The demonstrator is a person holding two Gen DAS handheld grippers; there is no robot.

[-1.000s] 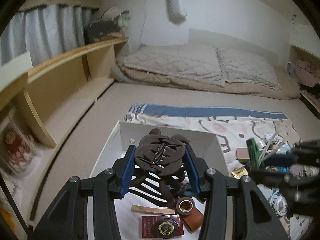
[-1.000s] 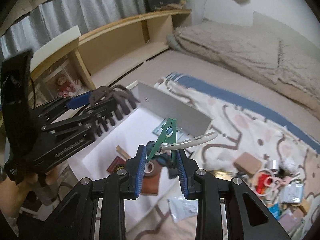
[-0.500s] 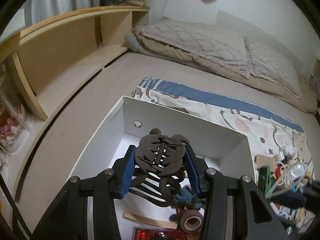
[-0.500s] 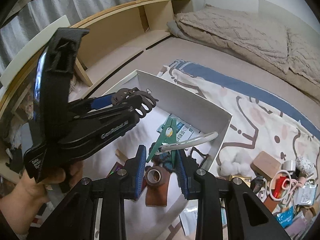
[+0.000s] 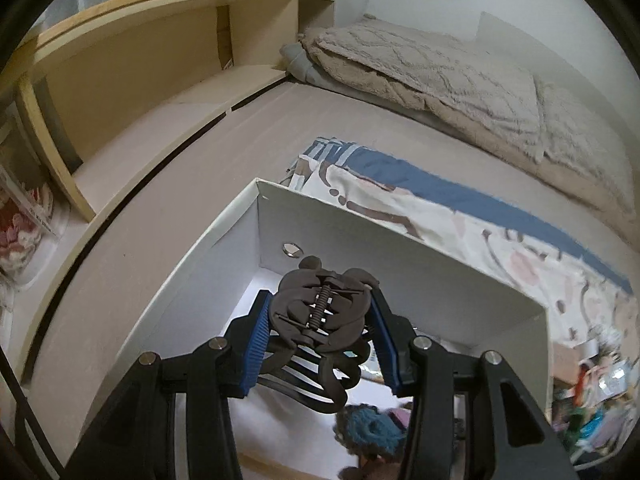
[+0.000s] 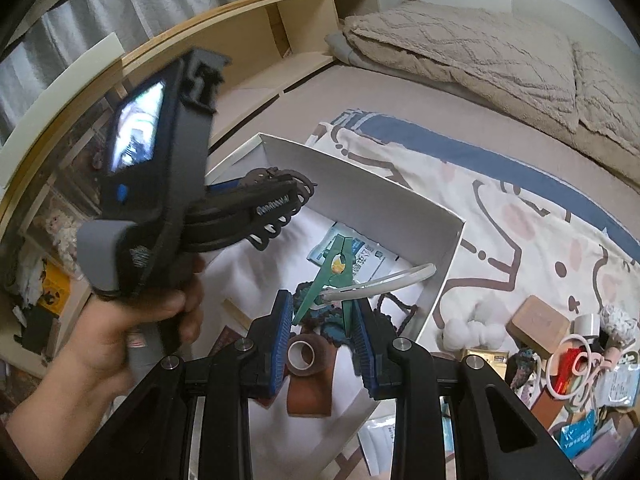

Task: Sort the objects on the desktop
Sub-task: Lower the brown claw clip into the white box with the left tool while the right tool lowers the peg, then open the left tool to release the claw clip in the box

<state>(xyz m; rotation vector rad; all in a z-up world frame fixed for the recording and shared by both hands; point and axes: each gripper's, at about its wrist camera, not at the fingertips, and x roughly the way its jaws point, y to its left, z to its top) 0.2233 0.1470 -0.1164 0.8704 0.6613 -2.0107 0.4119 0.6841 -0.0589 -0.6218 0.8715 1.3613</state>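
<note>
Left wrist view shows a dark brown claw hair clip (image 5: 320,320) clamped between the blue pads of the left gripper (image 5: 320,334), held over the inside of a white box (image 5: 400,256) that lies directly below and ahead. Just beneath the clip, toward the gripper's right finger, a teal knitted piece (image 5: 370,430) rests on the box floor. Right wrist view has the right gripper (image 6: 322,330) pinching a green clothespin (image 6: 334,270), which itself bites a clear tube (image 6: 384,280) sticking out to the right. Under its fingers lie a tape roll (image 6: 301,354) and a brown leather strip (image 6: 310,394); a hand (image 6: 120,340) holds the left gripper to its left.
</note>
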